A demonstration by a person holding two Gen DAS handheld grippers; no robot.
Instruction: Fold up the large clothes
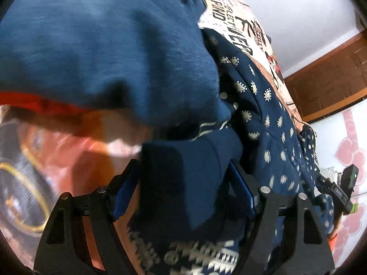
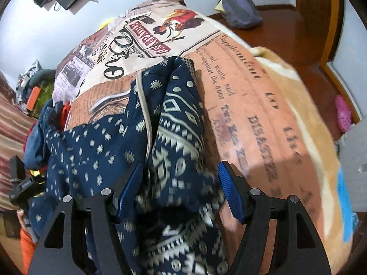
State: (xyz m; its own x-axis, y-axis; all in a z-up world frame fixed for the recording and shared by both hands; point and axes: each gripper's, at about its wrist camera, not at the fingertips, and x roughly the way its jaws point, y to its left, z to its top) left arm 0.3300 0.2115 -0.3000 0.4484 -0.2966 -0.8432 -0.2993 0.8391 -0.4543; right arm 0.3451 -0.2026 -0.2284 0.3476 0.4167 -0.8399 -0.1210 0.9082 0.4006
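We see a bed covered by a printed blanket (image 2: 240,105), soft and fleecy, in peach and cream with newspaper lettering and a rooster picture. On it lies the navy patterned garment (image 2: 110,142), a large thin woven cloth with small cream motifs over most of it and bands of cream geometric border. It is bunched in loose folds; in the right wrist view its long axis runs from our grippers away up the bed, ending in a raised peak of cloth near the blanket's middle. A cream piped seam curves along that line.

In the left wrist view a plain blue garment (image 1: 103,45), thicker, with a slubby weave, is heaped above and left of the patterned one.

The right gripper (image 2: 181,190) has its blue ribbed pads standing apart with the bordered fold between them; the left pad touches the cloth, the right one is clear of it. The left gripper (image 1: 183,192) stands wide too, a plain navy fold filling the gap; whether its pads press that fold we cannot tell.
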